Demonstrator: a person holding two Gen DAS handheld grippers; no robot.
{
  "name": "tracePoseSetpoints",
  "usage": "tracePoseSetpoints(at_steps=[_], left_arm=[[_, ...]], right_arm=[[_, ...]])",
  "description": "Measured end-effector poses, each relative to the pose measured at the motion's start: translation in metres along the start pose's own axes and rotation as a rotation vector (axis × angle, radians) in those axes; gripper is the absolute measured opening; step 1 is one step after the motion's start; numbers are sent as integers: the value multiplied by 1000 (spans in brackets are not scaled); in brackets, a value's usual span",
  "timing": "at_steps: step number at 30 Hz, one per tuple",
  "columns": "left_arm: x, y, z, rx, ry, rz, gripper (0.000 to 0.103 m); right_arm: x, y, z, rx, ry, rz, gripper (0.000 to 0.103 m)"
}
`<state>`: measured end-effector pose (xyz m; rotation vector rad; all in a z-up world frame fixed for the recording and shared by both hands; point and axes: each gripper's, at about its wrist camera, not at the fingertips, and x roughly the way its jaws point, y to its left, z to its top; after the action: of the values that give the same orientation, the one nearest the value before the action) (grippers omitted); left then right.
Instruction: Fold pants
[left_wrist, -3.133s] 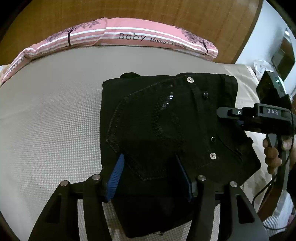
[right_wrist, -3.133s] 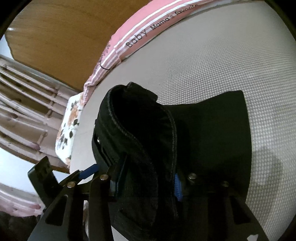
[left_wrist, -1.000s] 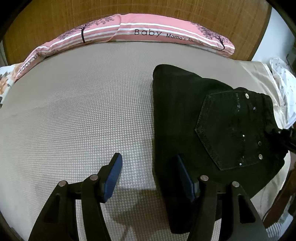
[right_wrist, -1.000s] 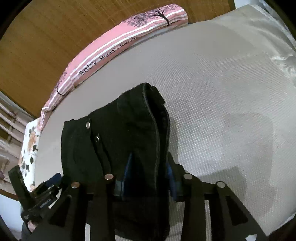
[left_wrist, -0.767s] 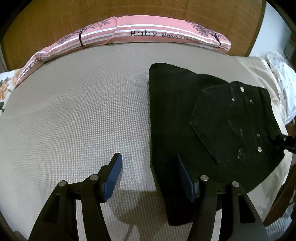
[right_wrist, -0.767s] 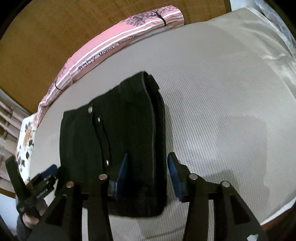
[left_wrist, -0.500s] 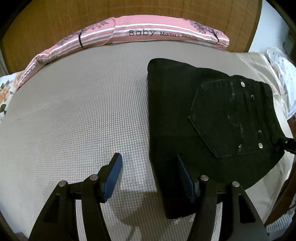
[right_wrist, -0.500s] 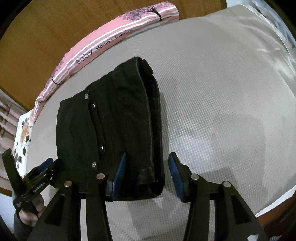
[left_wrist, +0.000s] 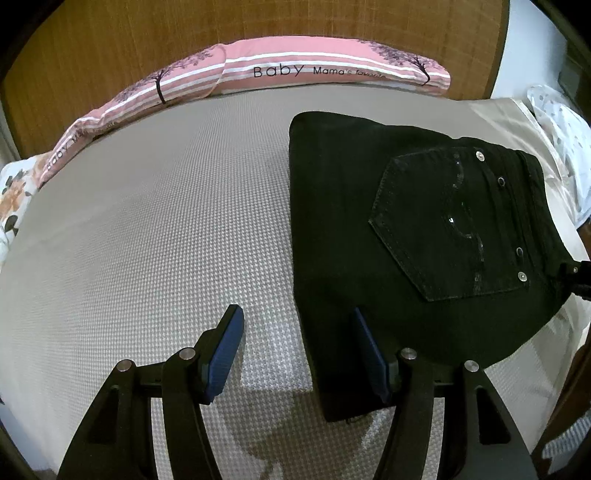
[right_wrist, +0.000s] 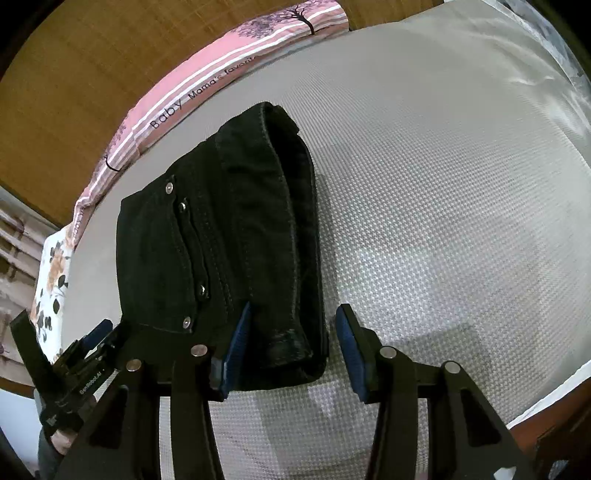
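The black pants (left_wrist: 413, 236) lie folded in a compact stack on the grey mattress (left_wrist: 147, 236), back pocket and rivets facing up. They also show in the right wrist view (right_wrist: 221, 243), with the thick folded edge toward me. My left gripper (left_wrist: 297, 354) is open and empty, its right pad at the stack's near left corner. My right gripper (right_wrist: 291, 350) is open, its jaws straddling the near end of the folded edge without pinching it. The left gripper also shows in the right wrist view (right_wrist: 92, 347) at lower left.
A pink striped pillow (left_wrist: 280, 74) lies along the wooden headboard (left_wrist: 184, 33). A floral cloth (right_wrist: 51, 280) lies at the left end of the bed. A white dotted cloth (left_wrist: 557, 125) lies at the right. The mattress edge (right_wrist: 546, 402) is close at lower right.
My right gripper has let go of the folded pants and opened. The stack has settled flat on the mattress. My left gripper stayed open beside it.
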<state>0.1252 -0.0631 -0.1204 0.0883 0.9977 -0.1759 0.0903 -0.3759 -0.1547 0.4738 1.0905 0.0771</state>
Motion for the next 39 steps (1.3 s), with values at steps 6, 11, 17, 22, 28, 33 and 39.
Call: tracePoseSetpoints(at_steps=[6,11,17,22,28,33,39], left_arm=[[2,16,3,-60,24,-75,66],[0,38,9,-145,35,-158,66],[11,49,16,-184,91,-241,66],[17,41,23,-156,106,-294,66],[25,33,33,-128,104,-327,68],[36,30,46,-123,96,-364,70],[48,20,66,-130,111,-438,78]], right_arm=[[3,-6,3,42,13,20,53],[3,-10,8,42,31,62,56],[6,-14,20,12,75,142,59],[16,-25,38,30,112,264,60],[30,-26,52,-12,153,363,55],[45,-24,63,-37,177,462,51],[60,-17,79,-62,201,533,52]])
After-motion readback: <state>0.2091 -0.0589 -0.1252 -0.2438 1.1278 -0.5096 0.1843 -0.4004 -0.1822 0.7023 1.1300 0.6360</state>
